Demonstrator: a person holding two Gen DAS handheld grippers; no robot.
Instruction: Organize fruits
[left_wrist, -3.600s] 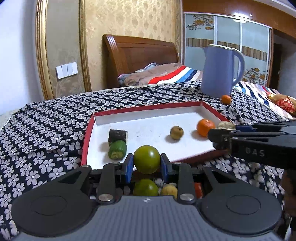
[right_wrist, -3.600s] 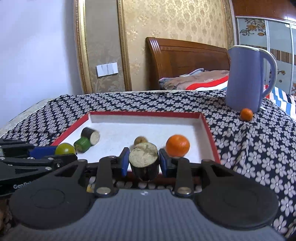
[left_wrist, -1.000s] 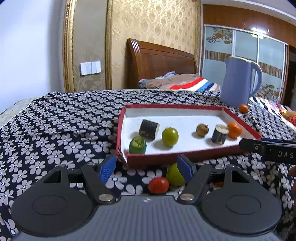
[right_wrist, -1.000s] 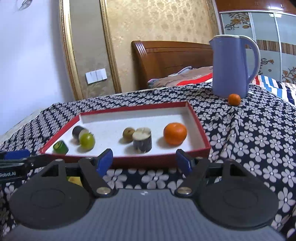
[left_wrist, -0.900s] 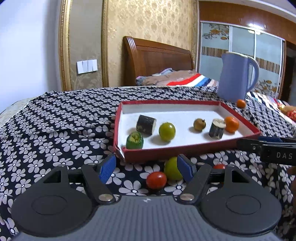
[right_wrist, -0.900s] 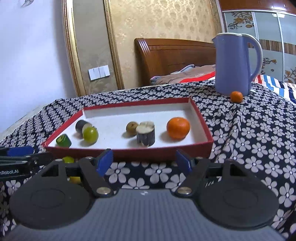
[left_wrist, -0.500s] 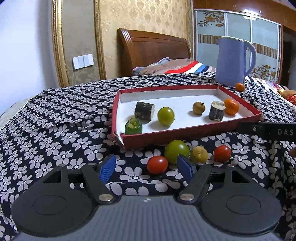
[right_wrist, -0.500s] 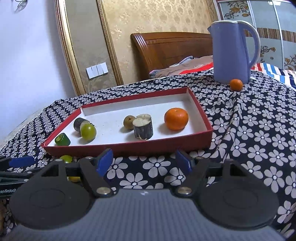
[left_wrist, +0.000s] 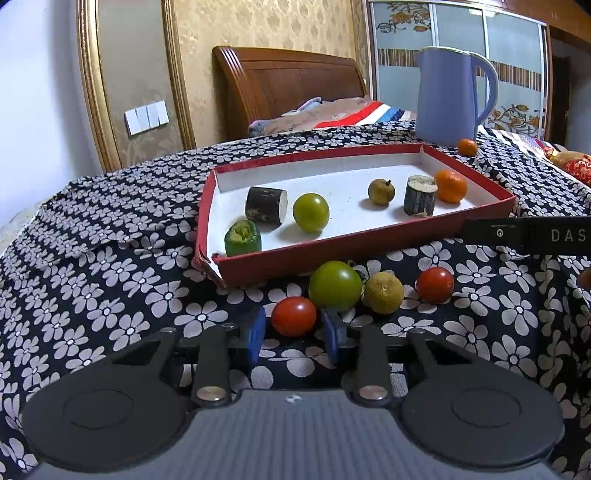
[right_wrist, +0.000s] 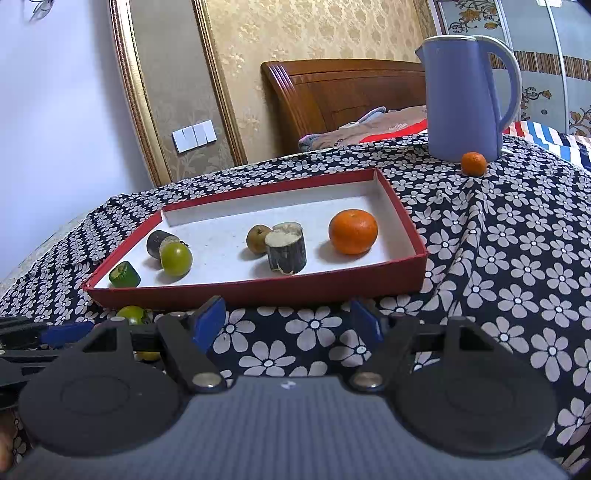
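Tomato (left_wrist: 294, 316) was bracketed, ungripped, by the left gripper (left_wrist: 293, 334) for pickup; the right gripper (right_wrist: 289, 320) was held spread, empty.

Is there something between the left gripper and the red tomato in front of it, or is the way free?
Nothing visible blocks it. The red tomato already sits between the left gripper fingers. The big green tomato lies just behind, near the right finger.
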